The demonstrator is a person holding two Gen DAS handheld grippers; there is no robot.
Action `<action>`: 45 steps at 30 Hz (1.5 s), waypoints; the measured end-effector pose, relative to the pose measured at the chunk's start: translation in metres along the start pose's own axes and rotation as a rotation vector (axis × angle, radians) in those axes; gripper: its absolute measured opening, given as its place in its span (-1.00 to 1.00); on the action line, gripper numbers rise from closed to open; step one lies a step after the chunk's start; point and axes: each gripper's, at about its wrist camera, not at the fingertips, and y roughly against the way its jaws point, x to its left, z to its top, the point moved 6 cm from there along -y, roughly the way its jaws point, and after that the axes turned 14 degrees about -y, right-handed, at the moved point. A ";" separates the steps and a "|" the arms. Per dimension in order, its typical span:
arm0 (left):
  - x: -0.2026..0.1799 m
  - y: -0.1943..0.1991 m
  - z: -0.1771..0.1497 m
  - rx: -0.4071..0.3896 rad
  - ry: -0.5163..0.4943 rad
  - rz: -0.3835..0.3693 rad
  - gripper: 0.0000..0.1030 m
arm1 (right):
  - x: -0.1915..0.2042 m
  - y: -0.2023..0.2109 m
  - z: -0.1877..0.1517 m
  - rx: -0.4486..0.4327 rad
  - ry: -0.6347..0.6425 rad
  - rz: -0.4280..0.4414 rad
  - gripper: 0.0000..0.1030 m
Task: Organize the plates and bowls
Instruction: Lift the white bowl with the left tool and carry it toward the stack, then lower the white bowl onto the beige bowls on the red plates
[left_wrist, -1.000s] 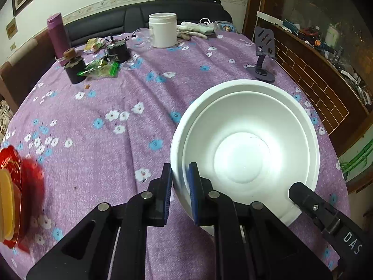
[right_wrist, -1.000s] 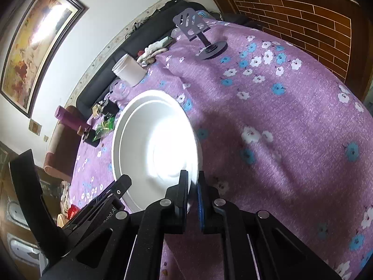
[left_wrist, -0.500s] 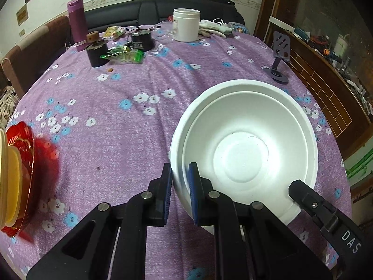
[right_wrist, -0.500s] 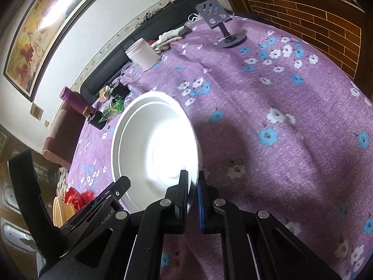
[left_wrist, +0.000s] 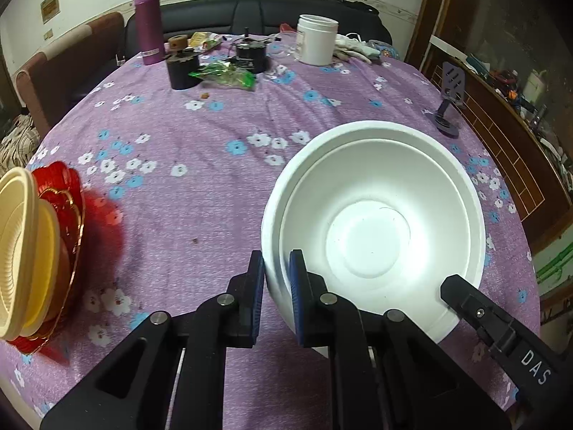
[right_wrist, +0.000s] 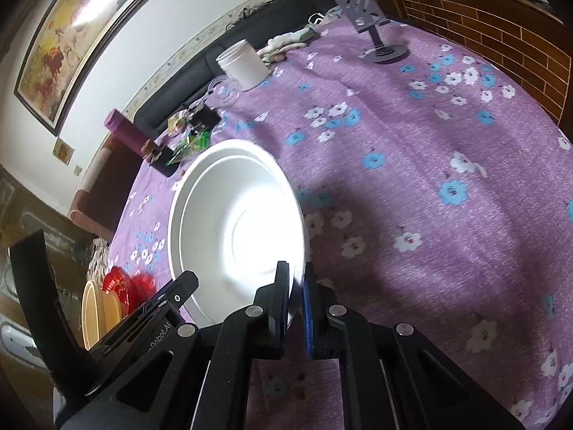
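At the far left edge of the table, yellow bowls point(left_wrist: 21, 251) are seen stacked on a red plate point(left_wrist: 68, 193), tilted by the fisheye view. Farther back on the purple cloth point(left_wrist: 200, 165), a purple flask point(left_wrist: 148, 23) is stood upright, with a black pot point(left_wrist: 183, 70) and a green wrapper point(left_wrist: 225, 75) just beside it. A white jar point(left_wrist: 317, 39) is set at the far side, with gloves point(left_wrist: 352, 48) next to it.

Near the middle, the white bowls point(left_wrist: 372, 215), one nested inside the other, are held above the cloth at the near right part of the table. Their left rim is pinched by the left gripper point(left_wrist: 276, 279), one finger outside the wall and one inside, the jaws narrow on the rim. The opposite rim is clamped in the same way by the right gripper point(right_wrist: 296, 294), its jaws nearly together with only the thin bowl edge between them. In the right wrist view the bowls point(right_wrist: 236, 229) are seen tipped toward the camera.

To the far right, a grey phone stand point(left_wrist: 449, 104) is stood on the cloth near the table's edge.
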 end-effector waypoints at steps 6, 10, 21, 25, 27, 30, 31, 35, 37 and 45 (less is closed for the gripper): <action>0.016 0.005 -0.008 0.008 0.017 0.016 -0.77 | 0.013 -0.004 -0.008 0.018 0.029 0.013 -0.87; 0.028 0.010 -0.013 0.004 0.035 0.030 -0.77 | 0.024 -0.007 -0.015 0.029 0.055 0.021 -0.87; 0.063 0.031 -0.028 -0.009 0.093 0.072 -0.77 | 0.059 -0.008 -0.038 0.059 0.137 0.056 -0.87; 0.080 0.043 -0.033 -0.024 0.121 0.092 -0.77 | 0.075 -0.008 -0.046 0.070 0.173 0.075 -0.87; 0.089 0.049 -0.035 -0.033 0.135 0.099 -0.77 | 0.084 -0.006 -0.050 0.072 0.192 0.087 -0.87; 0.100 0.060 -0.037 -0.053 0.151 0.116 -0.77 | 0.099 -0.003 -0.056 0.075 0.220 0.106 -0.88; 0.104 0.064 -0.037 -0.060 0.156 0.122 -0.77 | 0.104 -0.002 -0.058 0.074 0.231 0.113 -0.88; 0.119 0.076 -0.038 -0.082 0.181 0.145 -0.77 | 0.122 0.001 -0.065 0.077 0.264 0.139 -0.88; 0.126 0.080 -0.040 -0.086 0.191 0.157 -0.77 | 0.130 0.001 -0.068 0.082 0.275 0.152 -0.88; 0.158 0.099 -0.050 -0.108 0.244 0.213 -0.76 | 0.165 0.002 -0.086 0.105 0.333 0.209 -0.88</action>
